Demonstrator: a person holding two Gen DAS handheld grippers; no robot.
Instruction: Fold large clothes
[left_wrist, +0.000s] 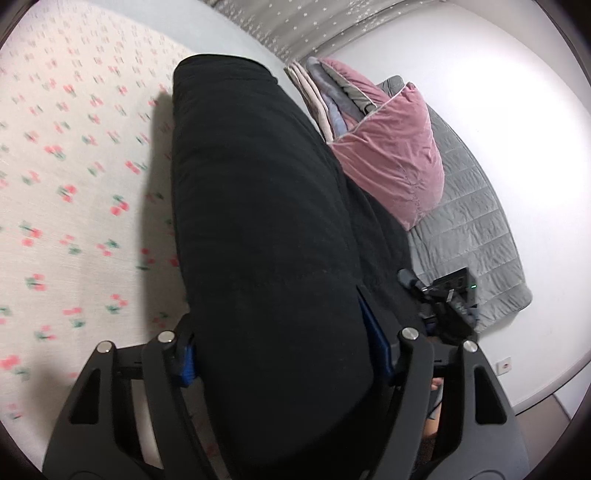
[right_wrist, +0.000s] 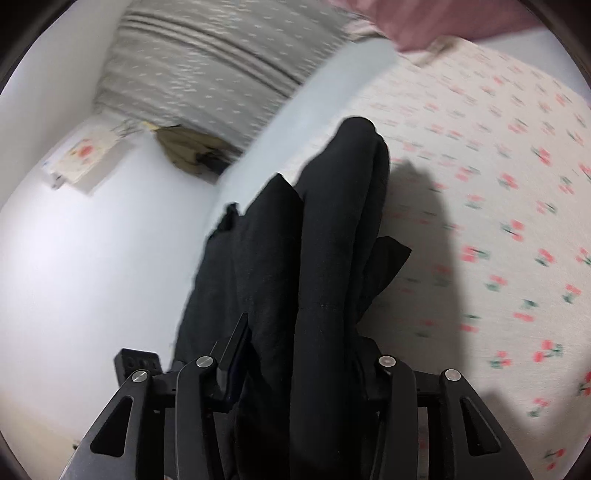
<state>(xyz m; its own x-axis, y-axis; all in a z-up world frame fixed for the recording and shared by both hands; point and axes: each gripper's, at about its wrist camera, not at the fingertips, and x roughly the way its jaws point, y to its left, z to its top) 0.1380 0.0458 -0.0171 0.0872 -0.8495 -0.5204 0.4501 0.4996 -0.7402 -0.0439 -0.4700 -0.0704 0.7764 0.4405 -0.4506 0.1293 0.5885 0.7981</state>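
Nearest the left wrist camera, the left gripper (left_wrist: 284, 354), a black plastic linkage with silver pivot pins and blue pads, is clenched on a thick roll of the black, matte, soft-knit garment (left_wrist: 266, 206). The blue pads (left_wrist: 186, 360) sit tight against both flanks of the cloth, which bulges past them and stretches away toward twelve o'clock as one broad, rounded, smooth fold. This gripper tilts downward over the bed.

Under the garment, from seven to eleven o'clock, lies the cream woven bedsheet printed with small red cherries and green leaves (left_wrist: 74, 177), blurred by motion. At one to two o'clock a dusty-pink velvet pillow with pale piping (left_wrist: 391, 155) leans on a stack of folded beige and grey blankets (left_wrist: 325, 96), with a grey quilted mat stitched in rectangles (left_wrist: 476, 221) spread on the white floor at three o'clock. At four o'clock, part of the other black device (left_wrist: 448, 295) shows beside the cloth.

In the right wrist view the right gripper (right_wrist: 306, 373), of the same black build, grasps the same garment where it is bunched into several narrow vertical pleats with a loose pointed flap at three o'clock; the fabric fills the gap between its fingers. It too points down and forward. A grey curtain flecked with white (right_wrist: 221, 55) hangs at eleven o'clock, above a pale wall.
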